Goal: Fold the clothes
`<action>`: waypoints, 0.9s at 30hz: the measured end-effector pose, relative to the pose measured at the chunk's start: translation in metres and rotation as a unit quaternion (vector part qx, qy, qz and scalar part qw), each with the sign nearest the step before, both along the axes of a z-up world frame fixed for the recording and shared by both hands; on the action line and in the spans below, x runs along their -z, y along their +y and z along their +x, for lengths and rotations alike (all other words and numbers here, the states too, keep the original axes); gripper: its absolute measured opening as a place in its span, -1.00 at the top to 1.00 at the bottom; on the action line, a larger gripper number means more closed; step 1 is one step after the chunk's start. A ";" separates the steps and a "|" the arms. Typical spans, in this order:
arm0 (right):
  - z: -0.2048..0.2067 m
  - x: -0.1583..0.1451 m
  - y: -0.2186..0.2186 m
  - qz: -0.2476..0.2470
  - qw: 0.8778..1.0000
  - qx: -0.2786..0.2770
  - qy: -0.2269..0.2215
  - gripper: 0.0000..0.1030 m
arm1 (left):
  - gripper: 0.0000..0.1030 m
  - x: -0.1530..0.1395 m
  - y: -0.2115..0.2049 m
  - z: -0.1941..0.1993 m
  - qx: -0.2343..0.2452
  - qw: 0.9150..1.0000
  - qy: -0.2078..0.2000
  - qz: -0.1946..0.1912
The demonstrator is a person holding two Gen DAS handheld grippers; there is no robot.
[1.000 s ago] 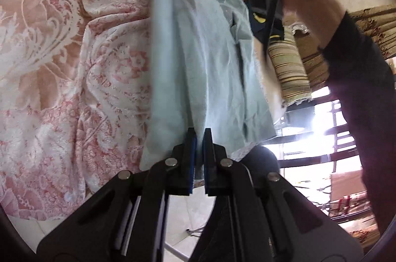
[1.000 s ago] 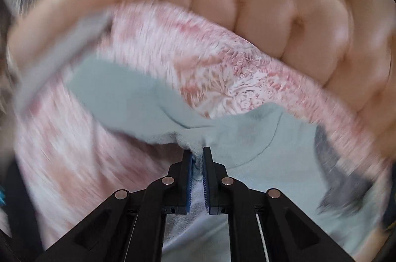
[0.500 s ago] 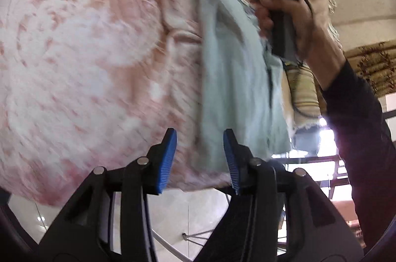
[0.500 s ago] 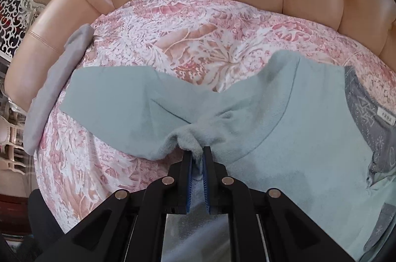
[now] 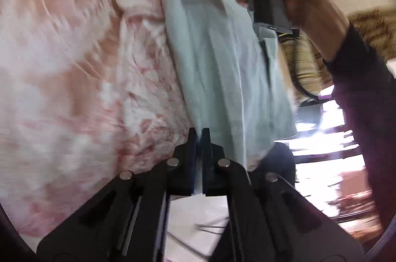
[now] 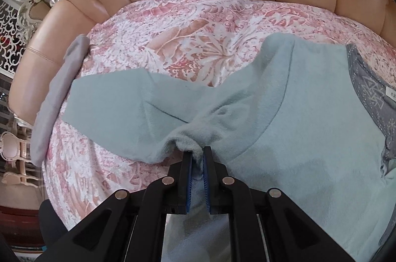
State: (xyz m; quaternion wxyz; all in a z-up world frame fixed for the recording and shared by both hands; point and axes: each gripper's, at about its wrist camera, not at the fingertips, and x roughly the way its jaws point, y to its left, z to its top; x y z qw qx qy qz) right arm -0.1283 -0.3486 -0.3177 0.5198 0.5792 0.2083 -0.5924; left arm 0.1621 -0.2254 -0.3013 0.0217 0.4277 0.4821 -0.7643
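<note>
Pale green fleece top [image 6: 284, 138] spread on the floral-covered sofa seat [image 6: 198, 22], one sleeve toward its left edge. My right gripper [image 6: 198, 158] is clamped on bunched fleece at the underarm; my left gripper [image 5: 199, 135] is pinched together at the hem edge. Soft, light, limp: grip seams.

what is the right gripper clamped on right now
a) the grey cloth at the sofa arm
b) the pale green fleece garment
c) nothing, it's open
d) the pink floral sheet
b: in the right wrist view the right gripper is closed on a bunched fold of the pale green fleece garment, which lies on the pink floral sheet; the grey cloth lies apart at the side.
</note>
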 end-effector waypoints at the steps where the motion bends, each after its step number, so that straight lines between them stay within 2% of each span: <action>1: 0.000 0.001 -0.001 0.003 1.000 0.000 0.003 0.83 | 0.95 -0.004 -0.004 0.006 -0.008 1.000 -0.005 -0.002; 5: 0.002 0.003 -0.003 0.008 1.000 -0.005 0.013 0.83 | 0.95 -0.010 -0.021 0.021 -0.031 0.999 -0.010 -0.002; 8: 0.002 -0.003 -0.001 0.013 1.000 -0.007 0.008 0.78 | 0.95 0.003 -0.025 0.014 -0.024 0.999 -0.028 0.000; 10: 0.002 -0.008 0.000 0.018 1.000 -0.010 0.005 0.59 | 0.95 0.008 -0.019 0.009 -0.022 0.999 -0.038 -0.001; 11: 0.003 -0.013 0.002 0.020 1.000 -0.014 0.005 0.17 | 0.94 0.012 -0.020 0.009 -0.024 0.999 -0.041 0.002; 12: 0.004 -0.023 0.007 0.018 0.999 -0.024 0.012 -0.36 | 0.94 0.016 -0.022 0.009 -0.025 0.999 -0.043 0.003; 13: 0.005 -0.033 0.012 0.016 0.999 -0.033 0.018 -0.59 | 0.94 0.018 -0.022 0.010 -0.026 0.999 -0.045 0.001; 16: 0.005 -0.077 0.047 -0.010 0.999 -0.044 0.031 -0.64 | 0.93 0.020 -0.021 0.011 -0.033 0.998 -0.047 -0.002; 20: -0.019 -0.141 0.146 -0.097 0.993 0.062 0.041 -0.64 | 0.90 0.022 -0.026 0.018 -0.045 0.998 -0.049 -0.001; 21: -0.025 -0.155 0.173 -0.114 0.988 0.092 0.053 -0.64 | 0.90 0.021 -0.024 0.018 -0.047 0.998 -0.049 -0.002; 22: -0.030 -0.163 0.208 -0.113 0.979 0.130 0.107 -0.64 | 0.89 0.021 -0.023 0.018 -0.049 0.998 -0.050 -0.004; 24: -0.032 -0.165 0.257 -0.083 0.957 0.178 0.215 -0.64 | 0.81 0.019 -0.019 0.019 -0.053 0.997 -0.051 -0.006; 25: -0.030 -0.160 0.280 -0.064 0.949 0.187 0.247 -0.64 | 0.78 0.018 -0.018 0.020 -0.056 0.997 -0.052 -0.008; 27: -0.025 -0.148 0.322 -0.026 0.930 0.202 0.306 -0.64 | 0.55 0.016 -0.014 0.021 -0.060 0.997 -0.053 -0.011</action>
